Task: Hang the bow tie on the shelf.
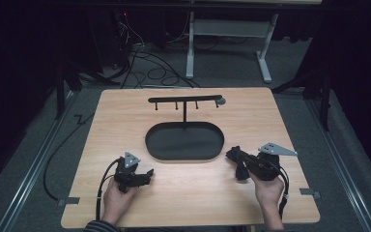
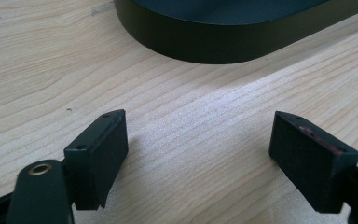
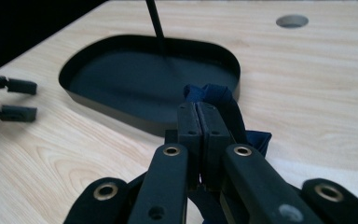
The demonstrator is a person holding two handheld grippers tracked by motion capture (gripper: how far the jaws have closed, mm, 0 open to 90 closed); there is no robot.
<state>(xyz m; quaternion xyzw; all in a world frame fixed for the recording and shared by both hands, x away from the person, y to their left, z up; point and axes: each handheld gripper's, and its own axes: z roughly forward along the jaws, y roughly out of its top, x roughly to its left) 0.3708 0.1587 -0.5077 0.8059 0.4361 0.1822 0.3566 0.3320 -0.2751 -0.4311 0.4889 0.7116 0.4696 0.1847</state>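
Observation:
My right gripper point(image 3: 198, 106) is shut on a dark blue strip of fabric point(image 3: 216, 94), which loops over the jaw tips and hangs down beside them. In the high view that gripper point(image 1: 232, 154) is held just above the table, right of the black oval tray point(image 1: 150, 145), with the fabric point(image 1: 242, 173) dangling under it. A thin post rises from the tray point(image 3: 121, 113) to a black bar with small hooks point(image 1: 183, 99). My left gripper point(image 2: 198, 121) is open with nothing between its jaws, low over the wood near the tray's front left rim point(image 2: 191, 46).
The wooden table point(image 1: 270, 121) has a round hole point(image 3: 292, 20) near its far side. My left gripper point(image 3: 14, 100) lies off to the left in the right gripper view. Cables and a metal frame point(image 1: 191, 43) stand on the floor beyond the table.

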